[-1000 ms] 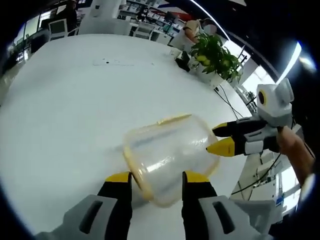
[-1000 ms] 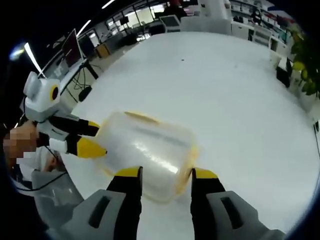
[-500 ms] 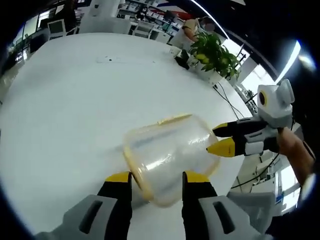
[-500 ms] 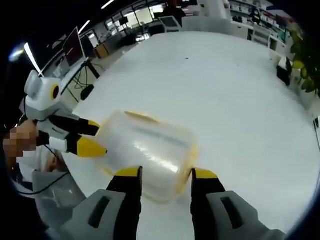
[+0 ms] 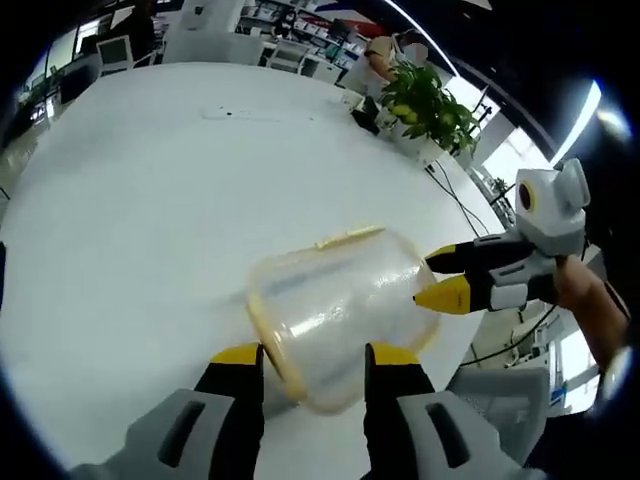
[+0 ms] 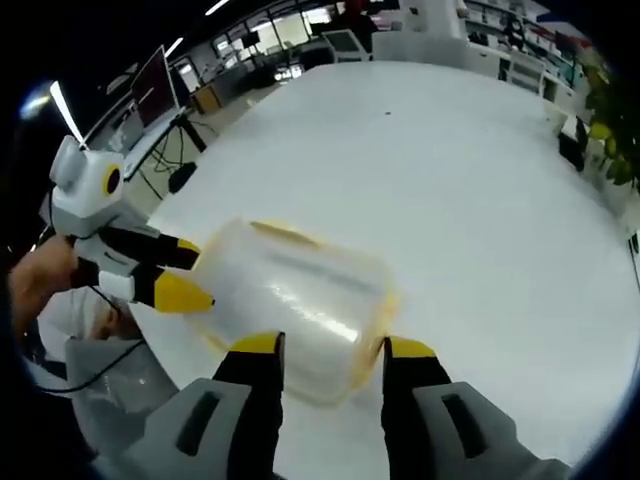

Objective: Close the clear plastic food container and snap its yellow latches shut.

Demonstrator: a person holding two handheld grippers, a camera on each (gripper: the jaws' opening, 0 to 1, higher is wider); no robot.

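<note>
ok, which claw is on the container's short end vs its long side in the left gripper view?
The left claw straddles the near short end of the container. The right claw, entering from the right, meets its long side.

Open office — monitors (image 6: 157,82), desks, potted plant (image 5: 432,105)

Container (image 5: 335,305) between both hand-held grippers over the counter (image 5: 150,180); plant (image 5: 432,105) beyond at 1 o'clock.

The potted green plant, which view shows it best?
The left gripper view: the potted green plant stands whole at the white table's far edge. In the right gripper view only some leaves show, cut off at the picture's right side.
</note>
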